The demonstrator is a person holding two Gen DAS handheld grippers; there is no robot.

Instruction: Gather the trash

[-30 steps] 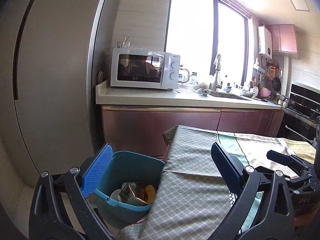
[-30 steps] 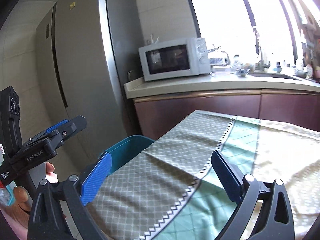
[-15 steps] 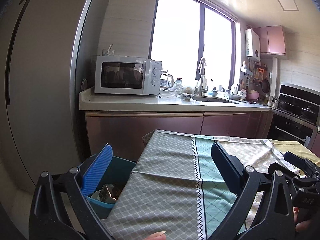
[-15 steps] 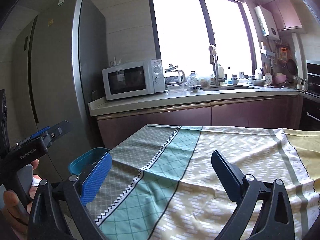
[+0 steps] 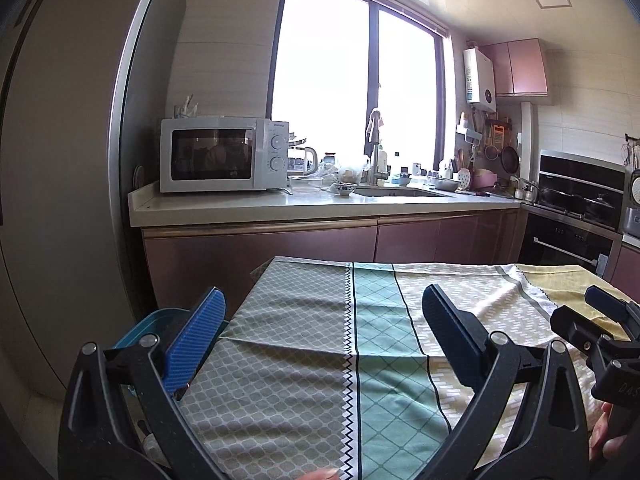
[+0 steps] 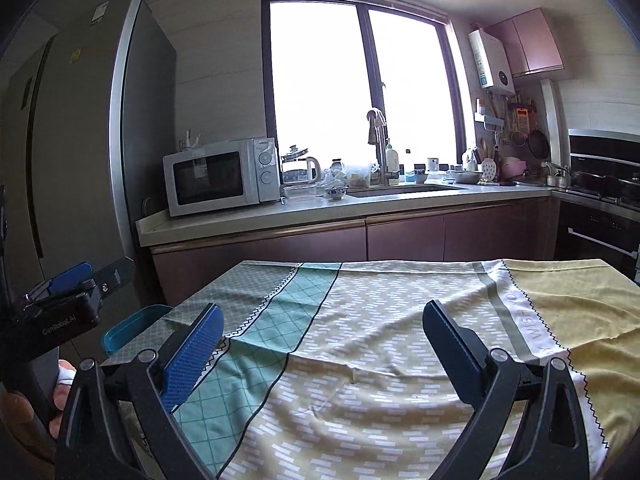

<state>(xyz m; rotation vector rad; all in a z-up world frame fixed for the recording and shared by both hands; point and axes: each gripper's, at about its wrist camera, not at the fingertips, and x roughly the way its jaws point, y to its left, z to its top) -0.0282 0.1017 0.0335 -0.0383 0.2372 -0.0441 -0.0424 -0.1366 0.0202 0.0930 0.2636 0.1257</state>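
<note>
Teal bin (image 5: 160, 318) beside patterned tablecloth (image 5: 312, 344), rim showing, both jaws wide, empty.

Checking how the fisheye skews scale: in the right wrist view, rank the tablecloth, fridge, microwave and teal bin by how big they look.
1. Tablecloth, nearest the camera.
2. Fridge.
3. Microwave.
4. Teal bin, mostly hidden behind the cloth, so its rank is unsure.

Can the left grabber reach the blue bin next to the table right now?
Probably yes. The left gripper is open and empty, and the blue bin sits just beside its left finger, past the tablecloth edge, with nothing visibly between them.
</note>
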